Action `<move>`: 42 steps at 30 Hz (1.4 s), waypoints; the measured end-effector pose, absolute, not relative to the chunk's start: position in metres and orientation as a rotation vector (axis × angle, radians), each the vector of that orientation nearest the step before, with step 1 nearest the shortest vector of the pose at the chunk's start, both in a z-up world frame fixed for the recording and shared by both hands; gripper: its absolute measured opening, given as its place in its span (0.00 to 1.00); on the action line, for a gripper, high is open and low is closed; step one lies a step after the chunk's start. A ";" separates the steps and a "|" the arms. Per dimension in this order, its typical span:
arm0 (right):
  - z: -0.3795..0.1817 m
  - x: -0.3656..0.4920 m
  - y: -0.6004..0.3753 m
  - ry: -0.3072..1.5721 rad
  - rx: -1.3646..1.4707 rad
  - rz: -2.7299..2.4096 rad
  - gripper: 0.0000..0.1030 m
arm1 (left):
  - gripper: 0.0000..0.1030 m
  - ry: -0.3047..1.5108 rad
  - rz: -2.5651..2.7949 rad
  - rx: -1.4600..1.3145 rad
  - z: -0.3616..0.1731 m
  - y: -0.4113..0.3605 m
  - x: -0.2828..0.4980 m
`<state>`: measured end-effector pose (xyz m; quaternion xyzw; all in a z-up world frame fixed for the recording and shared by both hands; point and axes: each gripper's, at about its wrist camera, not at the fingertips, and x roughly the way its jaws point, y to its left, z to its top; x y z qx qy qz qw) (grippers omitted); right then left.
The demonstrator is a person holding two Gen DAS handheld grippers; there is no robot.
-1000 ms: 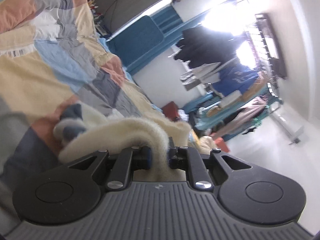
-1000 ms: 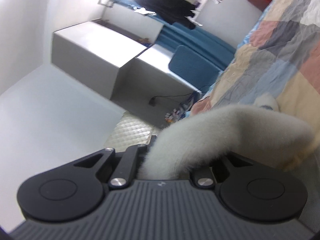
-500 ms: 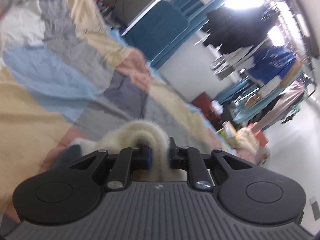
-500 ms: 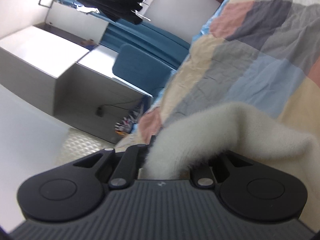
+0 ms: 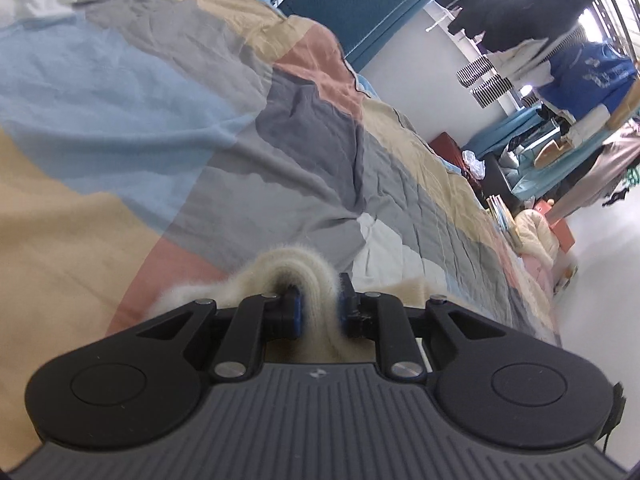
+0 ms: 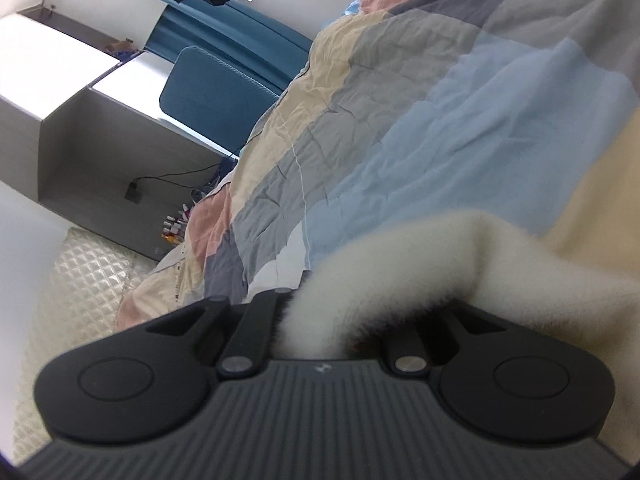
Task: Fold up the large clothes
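Garment: cream fleece garment (image 5: 288,276) clamped at two points, now carried low over patchwork quilt (image 5: 160,128).
Left gripper (image 5: 319,312): pinching fleece.
Right gripper (image 6: 320,332): closed on fleece.
Change: lowered from raised position; fold about to land.

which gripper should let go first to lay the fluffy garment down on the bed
Left, probably, though it is close. The left gripper pinches only a thin roll of the cream fleece garment low over the patchwork quilt; the right gripper grips a thicker fold trailing off to its right.
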<state>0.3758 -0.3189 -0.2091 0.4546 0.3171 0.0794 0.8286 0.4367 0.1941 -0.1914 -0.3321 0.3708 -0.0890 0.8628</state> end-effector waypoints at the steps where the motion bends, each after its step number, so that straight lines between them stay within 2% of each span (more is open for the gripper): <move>1: -0.209 0.374 -0.319 0.669 0.976 0.165 0.16 | 0.20 0.780 -0.188 -0.693 -0.192 0.194 0.438; 5: -0.206 0.372 -0.322 0.674 0.990 0.172 0.16 | 0.21 0.766 -0.194 -0.696 -0.187 0.192 0.430; 7: -0.204 0.369 -0.322 0.675 1.001 0.170 0.17 | 0.30 0.767 -0.208 -0.677 -0.182 0.190 0.424; 9: -0.200 0.364 -0.320 0.677 0.992 0.160 0.20 | 0.55 0.778 -0.234 -0.652 -0.177 0.184 0.414; 10: -0.198 0.362 -0.318 0.679 0.981 0.159 0.23 | 0.59 0.764 -0.232 -0.633 -0.173 0.180 0.406; 11: -0.195 0.359 -0.316 0.679 0.969 0.164 0.34 | 0.64 0.748 -0.221 -0.607 -0.167 0.177 0.397; 12: -0.191 0.356 -0.314 0.672 0.953 0.168 0.48 | 0.66 0.743 -0.212 -0.573 -0.161 0.172 0.389; 15: -0.172 0.342 -0.303 0.643 0.859 0.160 0.74 | 0.70 0.725 -0.187 -0.470 -0.143 0.160 0.361; 21: -0.139 0.299 -0.271 0.649 0.585 0.219 0.75 | 0.71 0.684 -0.146 -0.264 -0.110 0.131 0.300; 27: -0.135 0.259 -0.235 0.716 0.290 0.232 0.73 | 0.71 0.769 -0.246 -0.122 -0.117 0.085 0.269; 35: -0.155 0.286 -0.221 0.766 0.197 0.160 0.71 | 0.73 0.813 -0.202 -0.126 -0.137 0.080 0.313; 42: -0.163 0.334 -0.219 0.758 0.191 0.113 0.71 | 0.73 0.897 -0.153 -0.173 -0.146 0.100 0.390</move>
